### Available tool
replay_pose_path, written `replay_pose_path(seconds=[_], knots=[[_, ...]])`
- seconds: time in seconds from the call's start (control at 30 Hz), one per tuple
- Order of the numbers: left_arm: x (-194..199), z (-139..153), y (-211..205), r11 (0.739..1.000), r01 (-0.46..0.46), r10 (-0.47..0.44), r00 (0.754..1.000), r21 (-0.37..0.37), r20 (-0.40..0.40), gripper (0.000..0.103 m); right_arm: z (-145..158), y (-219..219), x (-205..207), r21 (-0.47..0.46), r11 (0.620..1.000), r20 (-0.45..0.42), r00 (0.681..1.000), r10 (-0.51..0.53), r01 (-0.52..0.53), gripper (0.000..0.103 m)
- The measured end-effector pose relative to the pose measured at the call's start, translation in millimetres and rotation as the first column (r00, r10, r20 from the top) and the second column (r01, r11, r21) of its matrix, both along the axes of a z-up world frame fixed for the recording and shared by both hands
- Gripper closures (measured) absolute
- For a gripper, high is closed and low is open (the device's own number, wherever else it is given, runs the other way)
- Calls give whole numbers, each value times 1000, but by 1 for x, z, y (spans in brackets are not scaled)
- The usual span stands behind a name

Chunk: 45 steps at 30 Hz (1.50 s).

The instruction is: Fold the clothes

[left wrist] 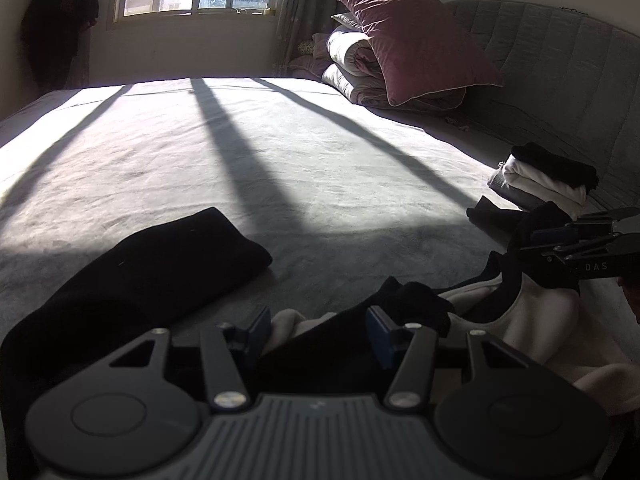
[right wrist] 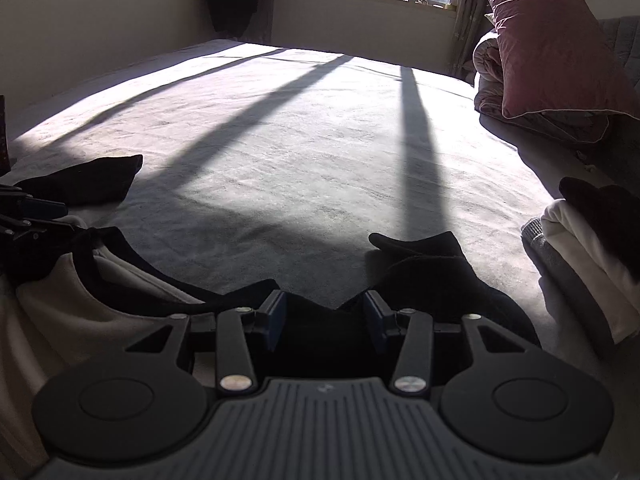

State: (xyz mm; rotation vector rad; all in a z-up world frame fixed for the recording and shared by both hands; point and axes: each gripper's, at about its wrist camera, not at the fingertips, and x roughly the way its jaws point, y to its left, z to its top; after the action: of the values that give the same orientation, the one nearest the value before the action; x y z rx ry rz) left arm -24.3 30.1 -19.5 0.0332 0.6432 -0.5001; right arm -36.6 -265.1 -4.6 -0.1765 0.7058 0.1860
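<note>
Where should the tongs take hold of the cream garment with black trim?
Probably at the black collar trim of the cream garment, coming from the near edge of the bed. The trim stands raised and curved while the rest lies bunched, giving each open tong a firm seam.

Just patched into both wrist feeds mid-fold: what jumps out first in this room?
Bright window light striped with long bar shadows falls across the grey bed. At the bed's far right corner, a dusky pink pillow leans on a rolled duvet. Close in, a black-and-cream garment lies between both tools, with a small stack of folded clothes to the right.
</note>
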Motion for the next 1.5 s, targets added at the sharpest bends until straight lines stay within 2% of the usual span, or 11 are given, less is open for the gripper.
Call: replay_pose_path(seconds=[0.17, 0.33, 0.4, 0.47, 0.6, 0.7, 0.8, 0.87, 1.07, 1.27, 1.5], knots=[[-7, -4, 4, 1000, 22, -22, 1000, 19, -5, 49, -13, 12, -11, -117, 992, 27, 998, 50, -46, 57], [-15, -5, 9, 999, 26, -26, 1000, 29, -9, 49, -18, 20, -20, -207, 976, 62, 995, 81, -67, 62], [-20, -2, 9, 999, 22, -22, 1000, 50, 6, 52, -20, 23, -22, -238, 969, 73, 993, 90, -70, 67], [-25, 0, 10, 998, 17, -18, 1000, 68, 22, 62, -21, 28, -24, -276, 958, 86, 991, 100, -73, 72], [-34, 2, 17, 996, 10, -15, 998, 85, 57, 73, -22, 33, -28, -320, 945, 117, 988, 105, -62, 81], [-42, 3, 22, 995, 5, -13, 996, 98, 83, 79, -20, 34, -30, -324, 945, 136, 986, 100, -51, 86], [-46, 5, 27, 996, 5, -13, 995, 89, 94, 90, -17, 35, -32, -319, 947, 161, 983, 89, -33, 96], [-48, 6, 29, 997, 1, -10, 994, 81, 105, 98, -14, 35, -33, -310, 951, 177, 981, 79, -20, 97], [-50, 14, 29, 998, -27, 18, 988, 54, 156, 101, -5, 39, -33, -286, 958, 226, 973, 45, 22, 99], [-41, 26, 30, 994, -111, 109, 972, -3, 207, 101, 7, 39, -24, -247, 965, 292, 956, -7, 82, 99], [-10, 40, 22, 977, -213, 206, 941, -2, 269, 101, 22, 34, -3, -182, 971, 359, 930, -84, 158, 99]])
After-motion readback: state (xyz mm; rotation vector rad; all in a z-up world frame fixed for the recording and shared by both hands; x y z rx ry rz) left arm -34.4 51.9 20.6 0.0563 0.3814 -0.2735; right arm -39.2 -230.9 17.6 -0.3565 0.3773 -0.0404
